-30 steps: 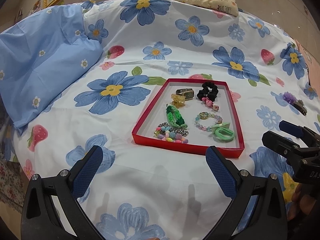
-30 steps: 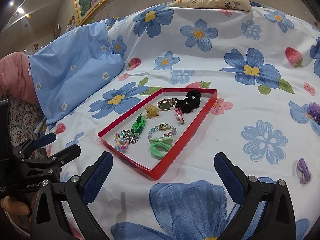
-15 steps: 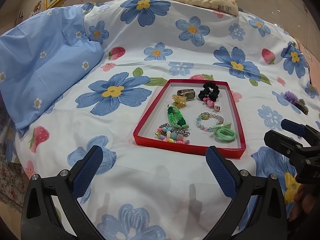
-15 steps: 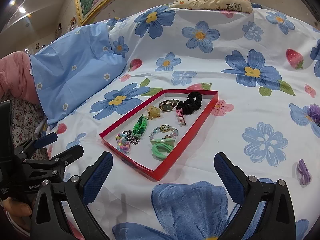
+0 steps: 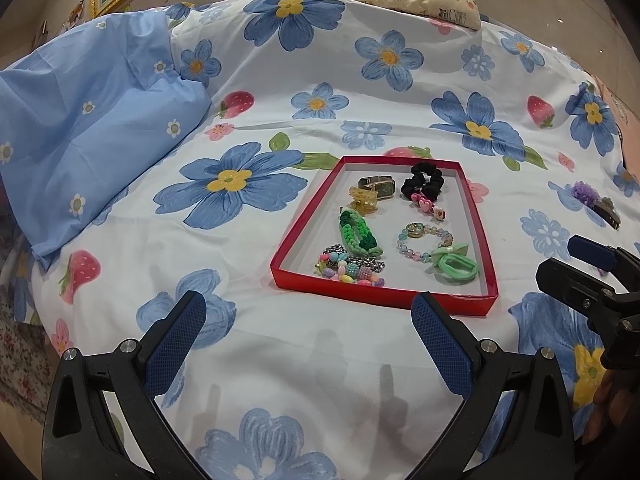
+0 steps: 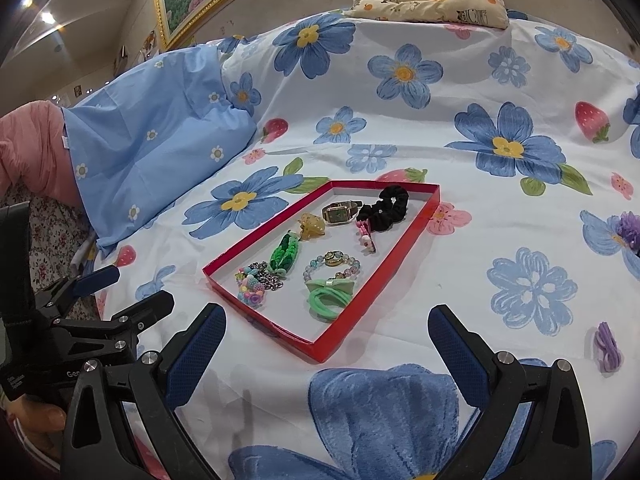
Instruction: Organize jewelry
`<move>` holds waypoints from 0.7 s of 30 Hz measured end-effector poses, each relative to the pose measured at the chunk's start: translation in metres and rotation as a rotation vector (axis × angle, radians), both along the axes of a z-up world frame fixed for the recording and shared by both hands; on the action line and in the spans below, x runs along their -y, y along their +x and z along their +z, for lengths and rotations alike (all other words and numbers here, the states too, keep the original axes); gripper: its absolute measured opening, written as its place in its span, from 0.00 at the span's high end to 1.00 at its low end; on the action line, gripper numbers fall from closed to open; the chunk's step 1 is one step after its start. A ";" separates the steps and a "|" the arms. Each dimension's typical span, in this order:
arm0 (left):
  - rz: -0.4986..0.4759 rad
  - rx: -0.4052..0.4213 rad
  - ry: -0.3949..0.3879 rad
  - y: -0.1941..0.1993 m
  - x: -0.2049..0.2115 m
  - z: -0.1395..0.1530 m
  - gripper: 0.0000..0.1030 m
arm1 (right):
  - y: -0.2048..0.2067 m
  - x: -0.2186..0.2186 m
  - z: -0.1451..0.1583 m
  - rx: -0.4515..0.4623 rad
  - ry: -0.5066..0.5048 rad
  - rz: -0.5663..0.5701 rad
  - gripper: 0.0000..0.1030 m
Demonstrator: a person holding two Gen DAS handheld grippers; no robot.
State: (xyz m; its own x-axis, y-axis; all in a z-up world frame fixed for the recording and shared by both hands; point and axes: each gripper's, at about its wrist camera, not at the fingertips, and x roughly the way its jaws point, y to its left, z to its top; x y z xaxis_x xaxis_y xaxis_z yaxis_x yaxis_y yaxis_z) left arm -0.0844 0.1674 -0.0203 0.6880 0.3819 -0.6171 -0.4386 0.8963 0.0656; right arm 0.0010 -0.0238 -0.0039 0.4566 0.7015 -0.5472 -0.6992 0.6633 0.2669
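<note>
Bed: covered by a white sheet printed with blue flowers and strawberries; it carries everything, and its soft surface probably explains why the small pieces are kept in a rigid tray.
Blue pillow: lies well left of the tray, out of the working area.
Red tray: shallow, grey inside, flat on the sheet between the two tools and ahead of both, within easy reach of either.
Left gripper: fingers spread wide, holding nothing, hovering just short of the tray's near rim.
Right gripper: fingers also wide apart and empty, aimed at the tray's near corner.
Black scrunchie: far right of the tray, beside the watch.
Green braided piece: mid-tray, lying lengthwise.
Green hair tie: near right corner, touching the beaded bracelet.
Bead cluster: near left corner, a tangle of pastel beads and chain.
Purple pieces: a purple flower clip and a small purple tie lie on the sheet well right of the tray; judging by the task, these are the ones left to collect, likely by the right tool.
</note>
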 end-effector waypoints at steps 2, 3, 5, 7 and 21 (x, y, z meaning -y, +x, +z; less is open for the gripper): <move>-0.002 0.001 0.000 0.000 0.002 0.000 0.00 | 0.000 0.000 0.000 0.000 0.000 0.000 0.01; -0.002 0.001 -0.001 0.000 0.000 0.000 0.00 | 0.000 0.000 0.000 0.001 0.001 -0.001 0.01; -0.002 0.001 0.002 0.000 0.002 0.000 0.00 | 0.000 0.000 0.000 0.001 0.000 -0.001 0.01; -0.004 0.000 0.004 0.001 0.002 0.000 0.00 | 0.000 0.000 0.000 0.000 0.000 -0.002 0.01; -0.006 -0.004 0.005 0.003 0.001 -0.002 0.00 | 0.000 0.000 -0.001 -0.002 -0.002 0.000 0.01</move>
